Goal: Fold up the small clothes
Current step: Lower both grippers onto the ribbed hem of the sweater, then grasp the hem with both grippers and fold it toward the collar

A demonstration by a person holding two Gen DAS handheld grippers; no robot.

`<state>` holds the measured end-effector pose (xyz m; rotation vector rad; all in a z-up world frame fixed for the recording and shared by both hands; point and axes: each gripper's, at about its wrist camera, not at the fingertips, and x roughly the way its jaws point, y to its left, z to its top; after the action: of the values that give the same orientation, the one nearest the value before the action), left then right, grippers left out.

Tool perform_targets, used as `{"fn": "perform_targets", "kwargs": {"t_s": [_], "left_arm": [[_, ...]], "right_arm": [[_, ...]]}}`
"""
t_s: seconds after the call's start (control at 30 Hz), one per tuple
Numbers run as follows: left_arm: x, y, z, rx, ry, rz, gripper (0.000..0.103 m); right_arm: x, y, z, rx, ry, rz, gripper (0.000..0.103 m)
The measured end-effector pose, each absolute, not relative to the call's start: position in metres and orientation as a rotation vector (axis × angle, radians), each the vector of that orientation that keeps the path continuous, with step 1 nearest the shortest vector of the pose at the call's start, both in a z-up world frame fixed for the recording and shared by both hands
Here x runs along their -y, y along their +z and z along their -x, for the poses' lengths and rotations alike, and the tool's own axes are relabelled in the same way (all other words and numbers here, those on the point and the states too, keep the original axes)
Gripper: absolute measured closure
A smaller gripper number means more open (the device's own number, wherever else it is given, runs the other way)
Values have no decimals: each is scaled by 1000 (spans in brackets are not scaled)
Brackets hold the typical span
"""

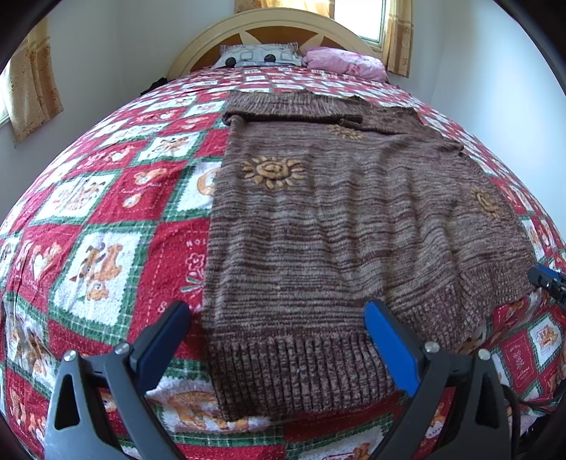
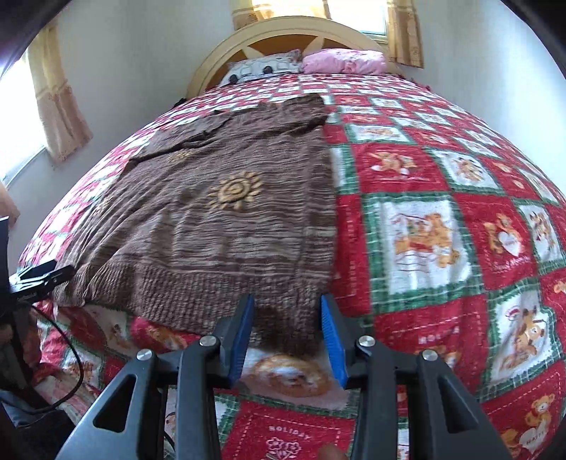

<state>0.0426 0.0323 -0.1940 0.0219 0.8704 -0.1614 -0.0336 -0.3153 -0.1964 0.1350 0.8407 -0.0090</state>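
A brown knit sweater (image 1: pixel 318 230) with tan sun motifs lies flat on the quilted bed (image 1: pixel 106 219), ribbed hem toward me. My left gripper (image 1: pixel 276 308) stands wide open over the hem's left corner, one finger on the quilt side and the other over the knit. In the right wrist view the sweater (image 2: pixel 219 226) fills the left half. My right gripper (image 2: pixel 287 300) is partly open, and the hem's right corner lies between its blue pads (image 2: pixel 330 329) without being pinched. Each gripper shows at the other view's edge: the right gripper (image 1: pixel 548 279) and the left gripper (image 2: pixel 42 272).
A patterned pillow (image 1: pixel 258 56) and a pink pillow (image 1: pixel 346 62) lie against the cream headboard (image 1: pixel 276 21). Curtained windows (image 2: pixel 60 92) and walls flank the bed. A black cable (image 2: pixel 70 357) hangs at the bed's near left edge.
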Motion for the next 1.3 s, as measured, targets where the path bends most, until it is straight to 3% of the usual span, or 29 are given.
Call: {"fn": "perform_targets", "kwargs": {"t_s": [0.4, 0.53, 0.87, 0.9, 0.97, 1.0, 1.03, 1.13, 1.3], "left_arm": [[-35, -193, -33, -873, -183, 3, 5], [-38, -191, -30, -866, -188, 23, 14], [-42, -191, -28, -871, -202, 50, 17], [-43, -190, -29, -873, -205, 47, 21], [-51, -186, -29, -861, -209, 75, 50], [-56, -184, -32, -866, -211, 92, 84], [-63, -184, -37, -887, -232, 128, 93], [-82, -181, -43, -891, -270, 247, 93], [-76, -178, -41, -865, -283, 223, 94]], "right_arm": [[322, -198, 36, -834, 20, -210, 64], [327, -198, 37, -829, 38, -250, 79], [330, -200, 38, -820, 70, -311, 79], [331, -200, 39, -819, 75, -315, 79], [334, -200, 40, -818, 107, -353, 95], [337, -199, 41, -810, 118, -370, 97], [339, -196, 43, -791, 126, -381, 97], [340, -185, 47, -742, 156, -388, 97], [343, -188, 45, -754, 140, -388, 97]]}}
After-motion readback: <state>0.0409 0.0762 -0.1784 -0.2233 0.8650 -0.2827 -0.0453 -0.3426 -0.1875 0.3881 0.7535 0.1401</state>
